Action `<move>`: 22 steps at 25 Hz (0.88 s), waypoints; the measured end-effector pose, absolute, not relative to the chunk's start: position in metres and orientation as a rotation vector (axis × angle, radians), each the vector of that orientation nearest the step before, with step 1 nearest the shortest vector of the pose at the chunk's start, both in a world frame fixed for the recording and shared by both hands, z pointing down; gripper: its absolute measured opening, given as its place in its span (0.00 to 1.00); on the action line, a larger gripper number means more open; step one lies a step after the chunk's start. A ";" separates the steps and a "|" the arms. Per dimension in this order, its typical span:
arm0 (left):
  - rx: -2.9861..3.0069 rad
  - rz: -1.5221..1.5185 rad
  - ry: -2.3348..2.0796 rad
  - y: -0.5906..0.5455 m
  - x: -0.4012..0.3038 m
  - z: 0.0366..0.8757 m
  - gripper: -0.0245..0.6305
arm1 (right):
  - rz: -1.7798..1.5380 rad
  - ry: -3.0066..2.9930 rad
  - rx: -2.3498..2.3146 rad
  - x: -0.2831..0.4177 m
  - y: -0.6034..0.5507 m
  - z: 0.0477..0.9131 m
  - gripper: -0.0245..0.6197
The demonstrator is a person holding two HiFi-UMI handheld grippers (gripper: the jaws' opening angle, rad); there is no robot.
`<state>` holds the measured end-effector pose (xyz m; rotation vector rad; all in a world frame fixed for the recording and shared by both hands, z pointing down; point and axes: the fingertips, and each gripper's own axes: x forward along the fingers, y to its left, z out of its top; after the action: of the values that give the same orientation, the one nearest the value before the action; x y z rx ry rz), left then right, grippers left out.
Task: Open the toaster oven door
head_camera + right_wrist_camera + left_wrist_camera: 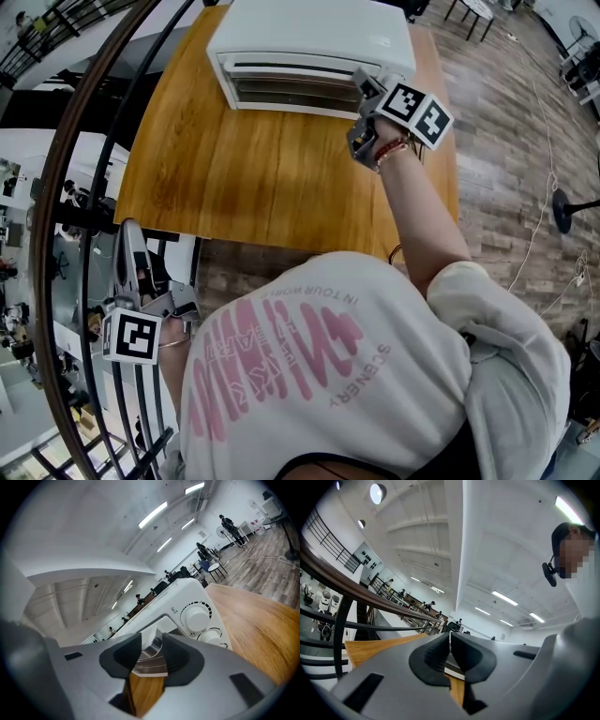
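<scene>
Left gripper (449, 644) clenched, empty. Right gripper (150, 645) spread before toaster oven door (291, 86); door looks closed, grasp pending.

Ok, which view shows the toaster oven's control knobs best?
The right gripper view: two white knobs sit in plain sight on the front of the toaster oven, just past the right gripper. In the head view that gripper covers that end of the oven. The left gripper view shows no oven at all.

One toaster oven (309, 42), one wooden table (262, 183), one railing (58, 178) and two tongs (450, 654) (150, 660).
</scene>
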<state>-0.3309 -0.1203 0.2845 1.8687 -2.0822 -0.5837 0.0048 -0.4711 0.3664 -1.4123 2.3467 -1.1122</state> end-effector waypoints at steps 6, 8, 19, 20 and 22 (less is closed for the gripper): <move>1.874 -0.586 -2.067 -0.119 -0.332 0.287 0.07 | -1.081 2.358 -1.430 0.004 -0.467 0.366 0.26; 1.873 -0.587 -2.066 -0.119 -0.332 0.287 0.07 | -1.072 2.371 -1.433 0.004 -0.466 0.366 0.26; 1.883 -0.634 -2.022 -0.114 -0.329 0.286 0.08 | -1.044 2.404 -1.442 0.004 -0.454 0.368 0.26; 1.883 -0.633 -2.021 -0.113 -0.329 0.287 0.07 | -1.043 2.406 -1.441 0.004 -0.452 0.369 0.26; 1.880 -0.634 -2.019 -0.111 -0.329 0.288 0.08 | -1.040 2.412 -1.437 0.004 -0.450 0.370 0.26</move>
<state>-0.3294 -0.1107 0.2878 1.8800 -2.0194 -0.6344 0.0045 -0.4495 0.3696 -1.4373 2.4115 -1.0403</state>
